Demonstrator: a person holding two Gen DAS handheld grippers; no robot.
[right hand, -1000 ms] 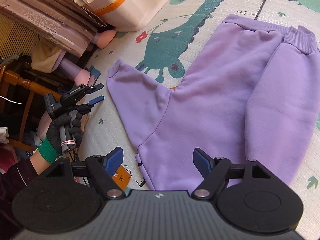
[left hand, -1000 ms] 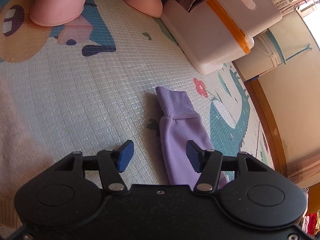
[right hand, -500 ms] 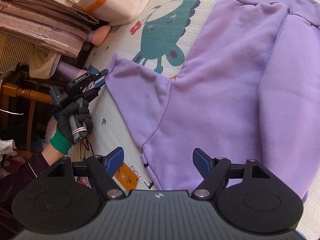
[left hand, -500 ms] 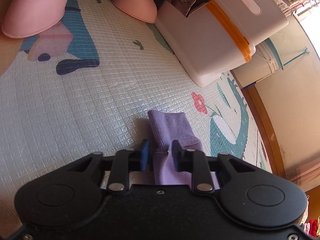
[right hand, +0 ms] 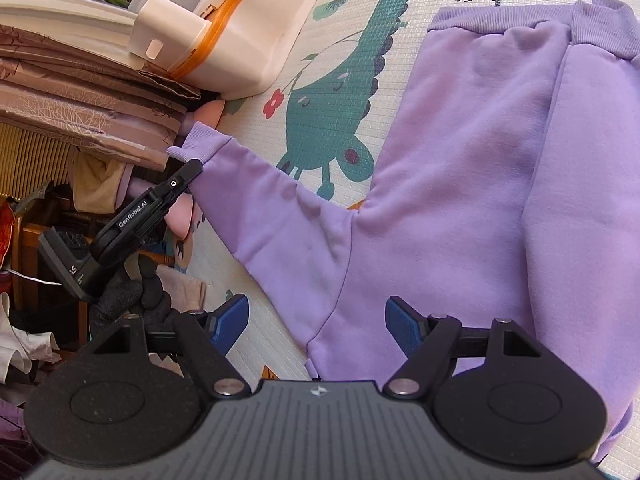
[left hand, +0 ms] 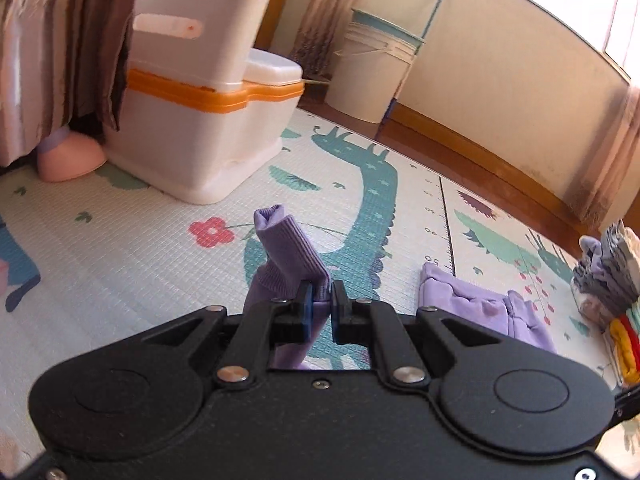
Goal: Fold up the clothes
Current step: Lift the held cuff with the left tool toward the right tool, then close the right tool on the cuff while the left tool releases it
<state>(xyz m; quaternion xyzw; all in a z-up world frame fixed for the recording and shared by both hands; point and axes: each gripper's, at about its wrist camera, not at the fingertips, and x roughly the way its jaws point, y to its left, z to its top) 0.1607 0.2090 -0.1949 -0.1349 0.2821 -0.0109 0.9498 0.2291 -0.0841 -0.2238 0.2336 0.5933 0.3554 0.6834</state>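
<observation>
I see the play mat [right hand: 332, 92] spread across the floor, and on it the purple sweatshirt [right hand: 472, 184] lies flat, filling most of the right side of the right wrist view, hem toward the far edge. Its one sleeve [right hand: 260, 200] stretches left toward the white storage box [right hand: 248, 28] with the orange band. My left gripper [left hand: 319, 305] has its blue pads pressed together on the ribbed cuff [left hand: 290, 252], which stands lifted off the mat (the cuff's open end points up and away from me). In the right wrist view that same gripper [right hand: 192, 170] sits at the cuff, with a gloved hand [right hand: 132, 292] under it. My right gripper [right hand: 316, 326] hovers above the sweatshirt's near edge, blue fingers [right hand: 230, 320] spread wide, holding nothing.
</observation>
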